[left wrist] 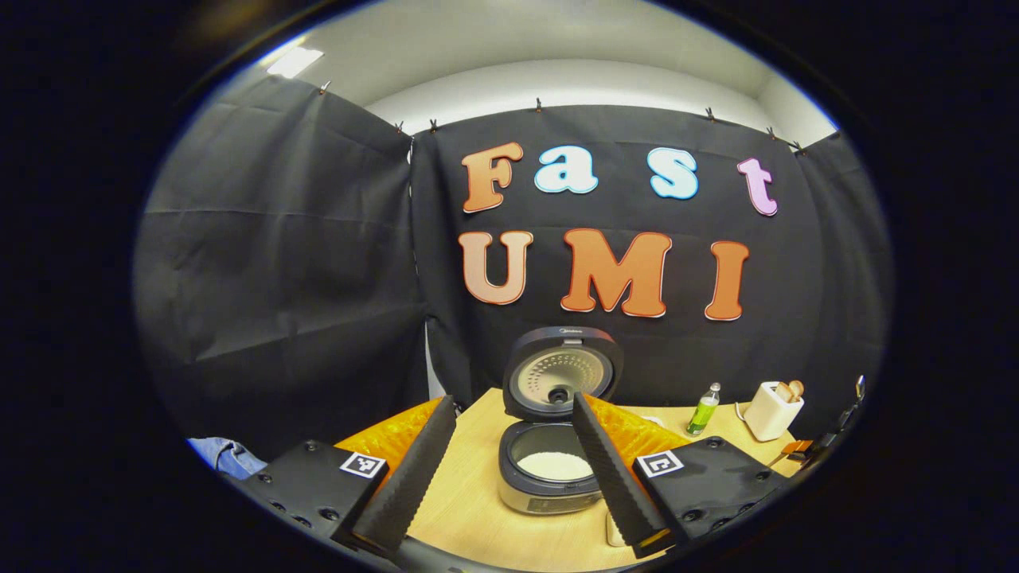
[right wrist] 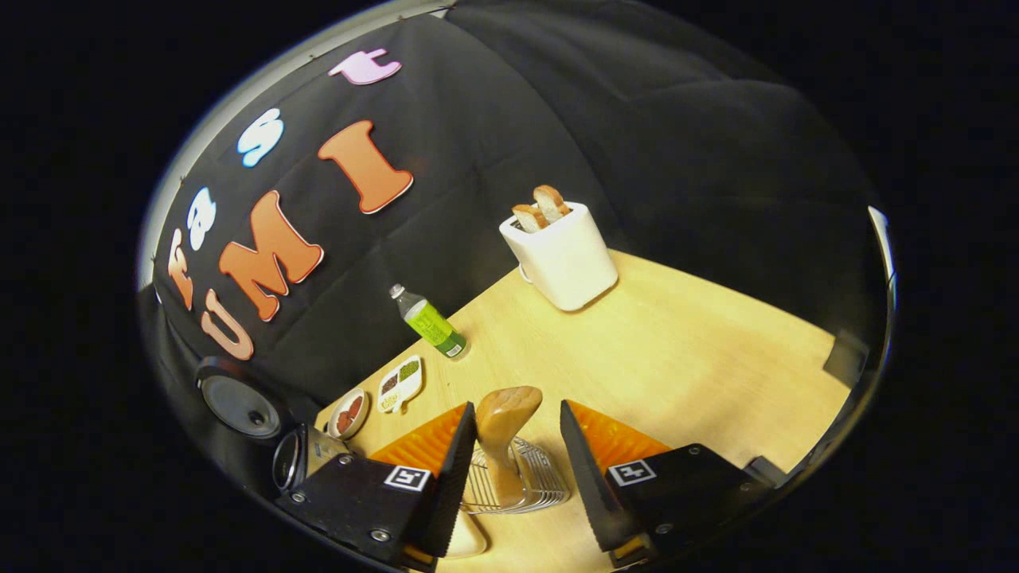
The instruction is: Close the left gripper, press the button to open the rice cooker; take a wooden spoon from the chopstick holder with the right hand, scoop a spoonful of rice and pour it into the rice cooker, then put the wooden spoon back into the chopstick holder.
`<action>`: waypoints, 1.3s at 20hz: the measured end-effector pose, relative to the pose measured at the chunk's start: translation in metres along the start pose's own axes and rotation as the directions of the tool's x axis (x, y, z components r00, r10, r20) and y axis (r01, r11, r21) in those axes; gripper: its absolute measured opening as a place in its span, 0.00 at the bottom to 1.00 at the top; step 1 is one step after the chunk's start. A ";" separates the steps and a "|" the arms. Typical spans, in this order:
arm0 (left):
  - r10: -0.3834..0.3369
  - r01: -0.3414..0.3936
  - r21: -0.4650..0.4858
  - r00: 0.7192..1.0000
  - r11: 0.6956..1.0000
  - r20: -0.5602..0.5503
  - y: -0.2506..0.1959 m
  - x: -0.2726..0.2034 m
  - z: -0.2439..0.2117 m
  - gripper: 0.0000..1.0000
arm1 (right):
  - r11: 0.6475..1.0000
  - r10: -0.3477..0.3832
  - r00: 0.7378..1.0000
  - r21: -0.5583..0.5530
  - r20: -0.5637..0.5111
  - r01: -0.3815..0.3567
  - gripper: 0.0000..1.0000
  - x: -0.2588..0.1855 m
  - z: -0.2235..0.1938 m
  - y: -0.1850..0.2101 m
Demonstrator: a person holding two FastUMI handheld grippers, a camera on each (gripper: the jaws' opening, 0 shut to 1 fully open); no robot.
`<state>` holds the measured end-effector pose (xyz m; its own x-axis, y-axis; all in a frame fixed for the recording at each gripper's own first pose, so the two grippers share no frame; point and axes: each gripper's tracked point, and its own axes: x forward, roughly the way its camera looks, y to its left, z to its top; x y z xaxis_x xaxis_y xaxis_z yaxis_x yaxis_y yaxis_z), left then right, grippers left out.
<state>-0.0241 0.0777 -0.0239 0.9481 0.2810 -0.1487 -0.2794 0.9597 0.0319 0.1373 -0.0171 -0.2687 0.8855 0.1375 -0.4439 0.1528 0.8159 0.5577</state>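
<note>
On the table point(left wrist: 470, 509), left gripper view: cooker point(left wrist: 549, 477) sits dead ahead, lid point(left wrist: 562, 372) up, white rice point(left wrist: 555, 465) in the pot. Left hand-held gripper point(left wrist: 513, 469) hangs above the table, fingers apart, gripping nothing. Green bottle point(left wrist: 704, 410) and white toaster point(left wrist: 772, 410) with two slices stand right of the cooker, near the wall. Small logo on the lid rim, too small to read.

Right gripper view: right hand-held gripper point(right wrist: 513, 458) has its fingers spread either side of the wooden spoon point(right wrist: 505, 434), left finger close to it; contact can't be judged. Spoon stands in the wire holder point(right wrist: 517, 481), lower part hidden behind the wires. Bottle point(right wrist: 430, 322), two small dishes point(right wrist: 382, 394) and toaster point(right wrist: 561, 251) lie beyond. Cooker is cut off at the left edge. Bottle label unreadable.
</note>
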 end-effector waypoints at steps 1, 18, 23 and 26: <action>0.002 -0.002 -0.004 1.000 1.000 0.000 0.001 0.001 0.000 1.00 | 1.000 0.017 1.000 0.023 -0.014 -0.017 0.58 0.000 -0.002 0.005; -0.037 0.038 -0.018 0.999 0.999 0.038 0.030 0.008 0.010 0.97 | 0.947 0.162 0.971 -0.304 0.174 -0.104 0.14 -0.082 0.058 0.121; -0.036 0.037 -0.006 0.999 0.999 0.038 0.051 0.017 0.003 1.00 | 0.882 0.281 0.952 -0.423 0.119 -0.207 0.14 -0.119 0.028 0.199; -0.041 0.041 -0.001 0.998 0.999 0.045 0.066 0.023 0.002 1.00 | 0.845 0.344 0.936 -0.458 0.073 -0.275 0.14 -0.124 -0.004 0.234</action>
<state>-0.0200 0.1475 -0.0232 0.9646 0.2416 -0.1053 -0.2403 0.9704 0.0246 0.0613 0.1590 -0.0863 0.9134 0.3688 -0.1725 -0.3156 0.9090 0.2724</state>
